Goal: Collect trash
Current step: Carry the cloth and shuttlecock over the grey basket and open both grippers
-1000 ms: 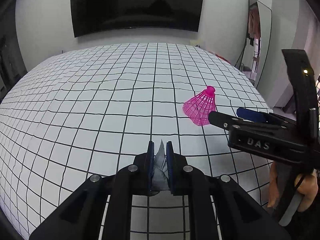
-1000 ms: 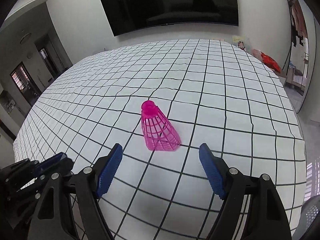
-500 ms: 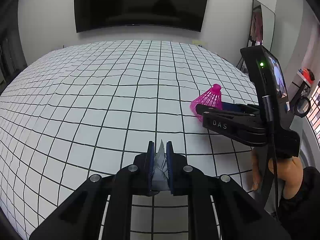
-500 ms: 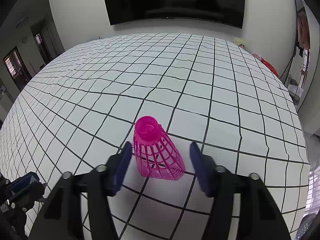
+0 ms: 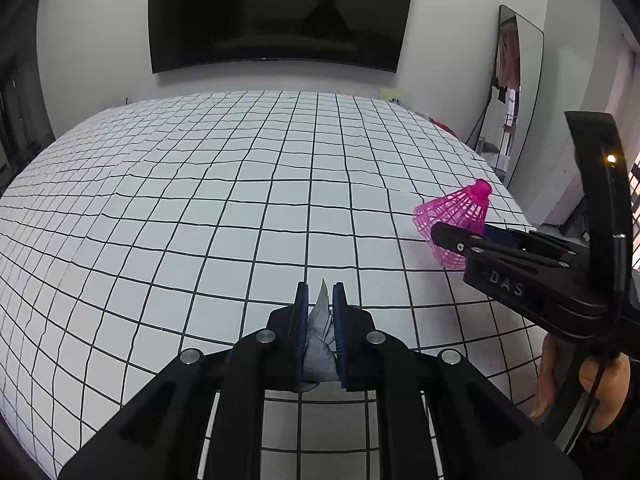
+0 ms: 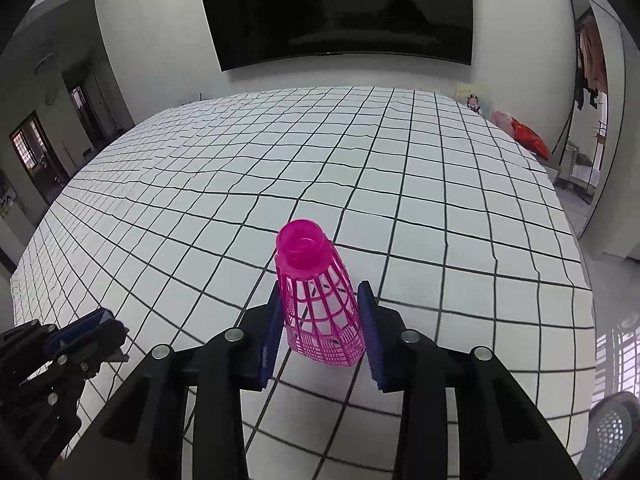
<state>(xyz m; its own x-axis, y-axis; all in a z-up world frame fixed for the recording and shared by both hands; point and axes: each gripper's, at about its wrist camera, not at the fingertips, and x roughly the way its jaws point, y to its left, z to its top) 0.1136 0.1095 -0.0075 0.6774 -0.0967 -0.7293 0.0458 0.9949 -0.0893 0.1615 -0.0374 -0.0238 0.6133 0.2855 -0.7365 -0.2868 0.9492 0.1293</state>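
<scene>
A pink plastic shuttlecock (image 6: 318, 300) sits between the blue pads of my right gripper (image 6: 320, 326), which is shut on its skirt, cork end pointing away from me. In the left wrist view the shuttlecock (image 5: 454, 212) shows at the right, tilted and held off the bed by the right gripper (image 5: 472, 236). My left gripper (image 5: 319, 320) is shut on a crumpled grey scrap of paper (image 5: 319, 336) above the checked bed cover. The left gripper also shows at the lower left of the right wrist view (image 6: 80, 332).
The bed (image 5: 200, 208) has a white cover with a black grid. A dark TV (image 5: 280, 12) hangs on the far wall. A mirror (image 5: 512, 92) leans at the right. A white mesh basket (image 6: 616, 436) stands on the floor at the bed's right edge.
My right gripper moved in around the shuttlecock, closed on it and lifted it, so it now tilts. My left gripper kept its hold on the grey scrap.
</scene>
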